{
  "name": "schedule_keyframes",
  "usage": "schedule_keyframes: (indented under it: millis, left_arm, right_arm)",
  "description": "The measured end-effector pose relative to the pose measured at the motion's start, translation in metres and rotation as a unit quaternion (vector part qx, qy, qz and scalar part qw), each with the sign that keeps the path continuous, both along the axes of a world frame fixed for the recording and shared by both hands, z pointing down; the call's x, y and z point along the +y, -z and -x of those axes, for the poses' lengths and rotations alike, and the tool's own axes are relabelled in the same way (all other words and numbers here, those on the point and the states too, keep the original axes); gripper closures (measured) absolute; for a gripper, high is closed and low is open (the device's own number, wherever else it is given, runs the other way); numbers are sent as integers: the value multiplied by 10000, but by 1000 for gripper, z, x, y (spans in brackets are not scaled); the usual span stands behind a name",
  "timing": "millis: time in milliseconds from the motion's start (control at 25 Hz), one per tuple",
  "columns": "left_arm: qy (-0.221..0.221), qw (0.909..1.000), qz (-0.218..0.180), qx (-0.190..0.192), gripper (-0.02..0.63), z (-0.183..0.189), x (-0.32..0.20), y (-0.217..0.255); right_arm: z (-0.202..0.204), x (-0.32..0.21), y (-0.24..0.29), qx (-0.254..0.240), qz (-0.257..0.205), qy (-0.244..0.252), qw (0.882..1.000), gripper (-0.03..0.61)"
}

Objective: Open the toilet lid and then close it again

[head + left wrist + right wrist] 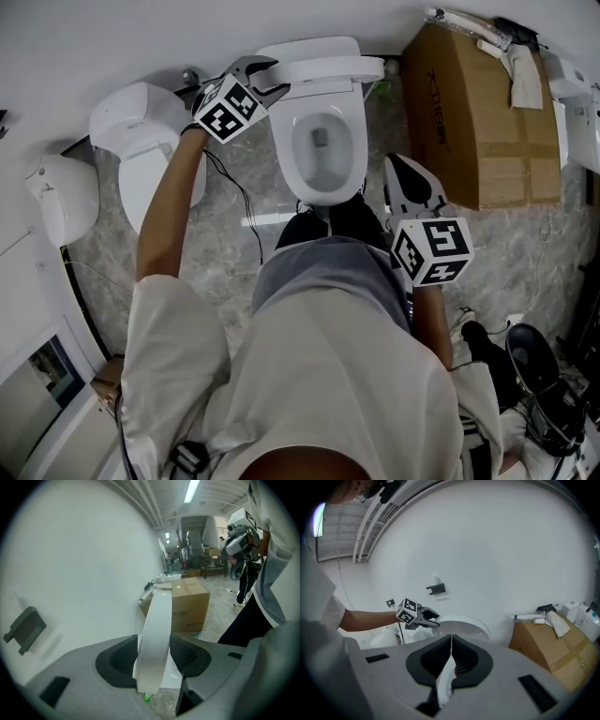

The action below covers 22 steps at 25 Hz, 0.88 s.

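Observation:
The white toilet (323, 150) stands mid-frame in the head view, its bowl uncovered. The toilet lid (323, 66) is raised upright against the wall. My left gripper (270, 77) reaches to the lid's left edge. In the left gripper view that rim, the lid (157, 630), runs up between the two dark pads (117, 660), and my left gripper (153, 660) is shut on it. My right gripper (394, 164) hovers to the right of the bowl, apart from it. In the right gripper view my right gripper (451, 641) is shut with nothing in it, facing the raised lid (464, 623).
A second white toilet (141, 141) stands to the left, and another white fixture (61, 197) further left. A large cardboard box (478, 112) with rags and tubes on top sits right of the toilet. A cable (248, 211) trails over the marble floor. Dark gear (534, 370) lies at lower right.

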<state>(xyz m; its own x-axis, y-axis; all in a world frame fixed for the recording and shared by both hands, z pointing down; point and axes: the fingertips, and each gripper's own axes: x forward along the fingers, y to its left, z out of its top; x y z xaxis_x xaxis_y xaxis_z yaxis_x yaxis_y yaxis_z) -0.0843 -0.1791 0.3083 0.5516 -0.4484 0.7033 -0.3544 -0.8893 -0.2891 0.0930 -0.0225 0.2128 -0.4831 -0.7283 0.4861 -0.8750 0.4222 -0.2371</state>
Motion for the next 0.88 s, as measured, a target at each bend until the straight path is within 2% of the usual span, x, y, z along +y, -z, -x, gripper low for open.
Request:
schedule_keyframes:
  millis: [200, 440, 880]
  left_arm:
    - [-187, 9997, 135, -10, 413, -8, 24, -12]
    - [-146, 9998, -98, -66, 413, -13, 43, -22]
    - [-172, 9994, -231, -184, 411, -15, 78, -38]
  right_arm:
    - [1, 4, -2, -2, 16, 48, 10000, 567]
    - [3, 11, -5, -5, 36, 106, 9999, 566]
    - [9, 27, -8, 16, 62, 109, 9999, 567]
